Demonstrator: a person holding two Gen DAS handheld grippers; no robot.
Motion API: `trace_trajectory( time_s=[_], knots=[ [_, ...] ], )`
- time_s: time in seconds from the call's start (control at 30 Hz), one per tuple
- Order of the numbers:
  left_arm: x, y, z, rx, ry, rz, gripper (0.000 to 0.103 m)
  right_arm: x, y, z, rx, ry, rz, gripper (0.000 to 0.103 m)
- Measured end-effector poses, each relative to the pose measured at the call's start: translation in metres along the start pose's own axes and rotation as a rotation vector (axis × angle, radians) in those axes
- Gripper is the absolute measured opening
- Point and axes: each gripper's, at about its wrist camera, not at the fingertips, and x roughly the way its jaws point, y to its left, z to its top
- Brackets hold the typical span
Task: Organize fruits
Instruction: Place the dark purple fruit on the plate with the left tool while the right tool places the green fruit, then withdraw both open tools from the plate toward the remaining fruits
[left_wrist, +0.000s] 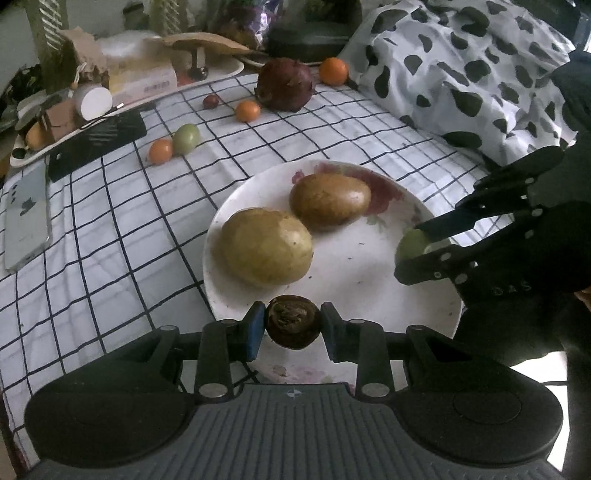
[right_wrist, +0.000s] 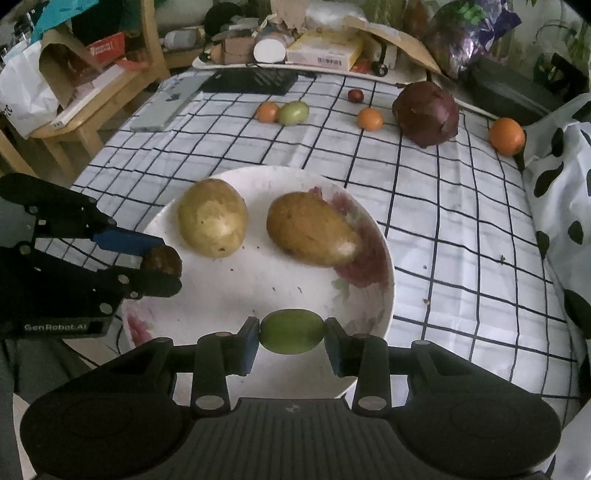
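Here the left gripper (left_wrist: 293, 326) clamps a brown fruit (left_wrist: 293, 325) and the right gripper (right_wrist: 291, 335) clamps a green fruit (right_wrist: 292, 331), both over the plate (right_wrist: 229, 295).

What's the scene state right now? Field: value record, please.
left tool: shut on dark brown fruit, over plate rim
right tool: shut on green fruit, over plate rim
plate: white, floral; holds two large yellow-brown fruits
loose on cloth: three oranges, green-red fruit, small dark fruit, big dark red fruit
surface: grid tablecloth
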Motion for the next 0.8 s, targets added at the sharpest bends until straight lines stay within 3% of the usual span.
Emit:
trace_trajectory(
  time_s=[0.17,0.33,0.53,0.8],
  knots=[
    [0.003,-0.001,0.001,0.009,0.020,0.019,0.033,-0.003,-0.001,0.001,0.005,-0.006,-0.007,0.044],
    [0.001,0.000,0.001,0.005,0.007,0.002,0.062,-0.010,-0.006,0.003,0.038,-0.037,-0.021,0.070],
    [0.000,-0.004,0.001,0.033,0.001,0.023,0.065,-0.016,-0.015,0.006,0.097,-0.074,-0.063,0.093],
    [-0.001,-0.005,0.002,0.034,-0.009,0.022,0.069,-0.021,-0.025,0.010,0.166,-0.121,-0.074,0.096]
  ],
)
